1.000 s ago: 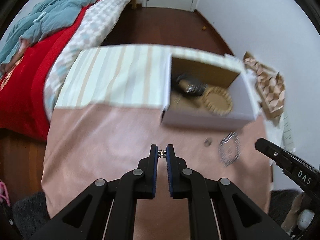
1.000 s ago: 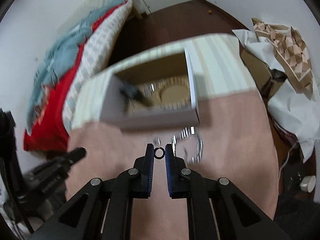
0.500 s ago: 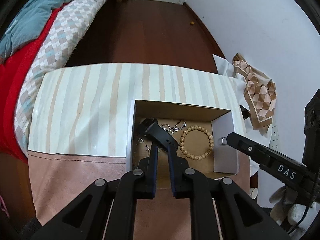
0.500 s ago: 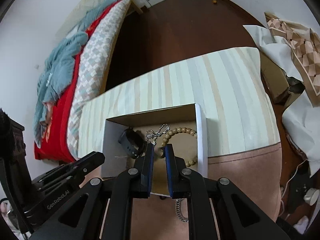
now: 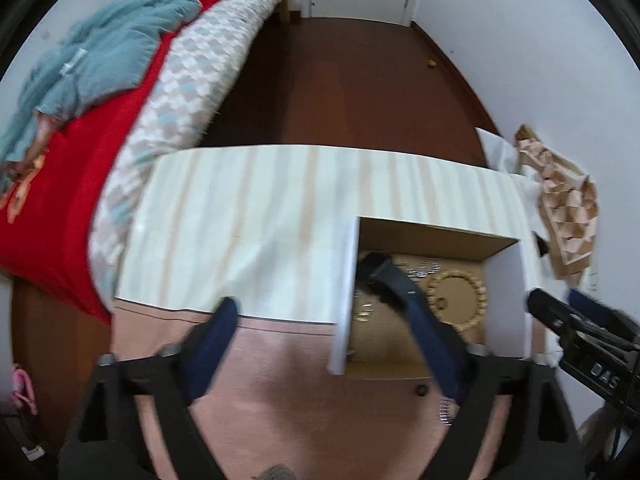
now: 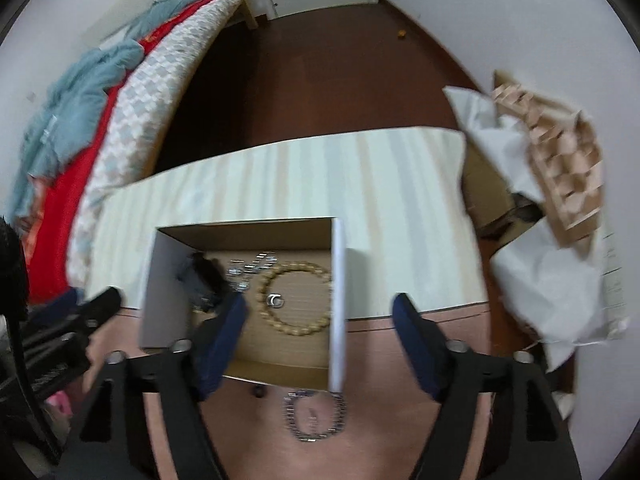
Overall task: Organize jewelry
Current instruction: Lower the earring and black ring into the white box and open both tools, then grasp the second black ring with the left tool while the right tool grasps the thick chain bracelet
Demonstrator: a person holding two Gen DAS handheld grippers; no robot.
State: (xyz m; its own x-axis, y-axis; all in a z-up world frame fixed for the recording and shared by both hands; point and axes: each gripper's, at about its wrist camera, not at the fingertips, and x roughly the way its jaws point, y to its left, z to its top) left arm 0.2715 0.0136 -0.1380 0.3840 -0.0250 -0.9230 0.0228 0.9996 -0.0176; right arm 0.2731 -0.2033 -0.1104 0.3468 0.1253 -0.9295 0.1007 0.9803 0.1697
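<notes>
An open white cardboard box (image 6: 338,288) stands on the table; it also shows in the left wrist view (image 5: 344,292). Inside lie a wooden bead bracelet (image 6: 298,300), a small ring (image 6: 275,300), silver chain pieces (image 6: 250,266) and a black item (image 6: 204,276). A silver chain bracelet (image 6: 314,416) and a small dark ring (image 6: 259,391) lie on the pink cloth in front of the box. My right gripper (image 6: 320,320) is open and empty above the box. My left gripper (image 5: 316,320) is open and empty above the box's left wall.
The table has a pale striped cloth (image 5: 260,208) behind and a pink cloth (image 5: 280,400) in front. A bed with red and teal covers (image 5: 100,80) stands at left. Crumpled paper and a patterned cardboard piece (image 6: 560,152) lie at right by the wall.
Both grippers have opened wide. The small pieces they held are gone from the fingers; a ring now lies inside the bead bracelet in the box. Both views have pulled back slightly.
</notes>
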